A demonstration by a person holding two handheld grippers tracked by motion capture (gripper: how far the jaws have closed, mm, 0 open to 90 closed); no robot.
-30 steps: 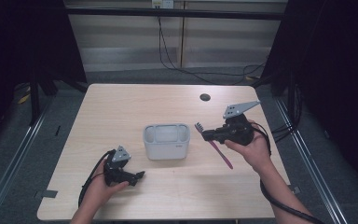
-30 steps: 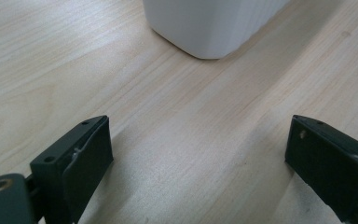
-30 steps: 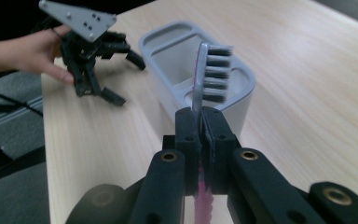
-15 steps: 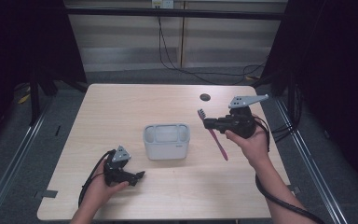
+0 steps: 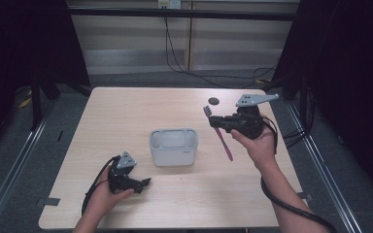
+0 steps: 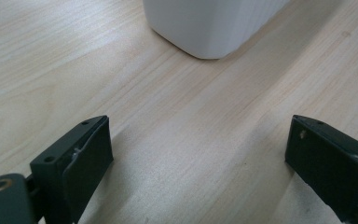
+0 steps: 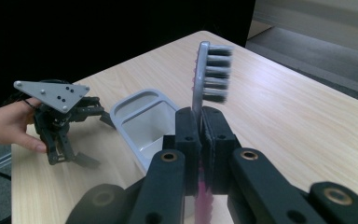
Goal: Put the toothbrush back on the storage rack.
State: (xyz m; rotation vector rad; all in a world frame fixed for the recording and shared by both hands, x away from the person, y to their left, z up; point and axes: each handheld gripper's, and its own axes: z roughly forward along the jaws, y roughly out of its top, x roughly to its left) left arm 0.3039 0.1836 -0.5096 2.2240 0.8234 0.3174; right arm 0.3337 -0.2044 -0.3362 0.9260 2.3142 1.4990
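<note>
Pale wood surface (image 5: 126, 121), high view: I've got a white tub (image 5: 173, 146) sitting mid-surface, small dark disc (image 5: 214, 101) near the far edge.
Right hand-held gripper (image 5: 217, 121), high view: lifted off the surface, right of the tub, jaws clamped on a pink toothbrush (image 5: 222, 138), bristles toward the far side.
Left hand-held gripper (image 5: 144, 182), high view: low at the near left, pointing toward the tub.
Left gripper view: jaws wide apart over bare wood, tub (image 6: 214, 23) corner just ahead.
Right gripper view: jaws squeezed together on the toothbrush (image 7: 204, 88) neck, grey bristles up top, tub (image 7: 142, 121) behind, left hand-held gripper (image 7: 81, 140) beyond it.
</note>
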